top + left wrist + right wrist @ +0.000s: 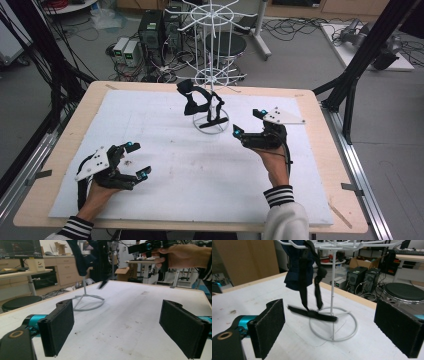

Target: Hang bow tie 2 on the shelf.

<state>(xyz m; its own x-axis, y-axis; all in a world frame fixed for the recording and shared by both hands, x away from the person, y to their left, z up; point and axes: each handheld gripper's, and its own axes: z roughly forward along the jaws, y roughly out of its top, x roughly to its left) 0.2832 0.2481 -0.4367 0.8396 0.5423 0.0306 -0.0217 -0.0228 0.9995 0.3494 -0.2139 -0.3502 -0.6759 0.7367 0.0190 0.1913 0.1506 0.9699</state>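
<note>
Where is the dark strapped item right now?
The dark strapped item hangs from the white wire rack at the table's far middle, ahead of the open right gripper.

A wooden table (320,165) carries a white board (165,150); a white wire rack (212,122) stands on it.

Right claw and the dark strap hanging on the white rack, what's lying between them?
Nothing: the right gripper view shows bare white table between the open right claw and the strap on the rack.
</note>
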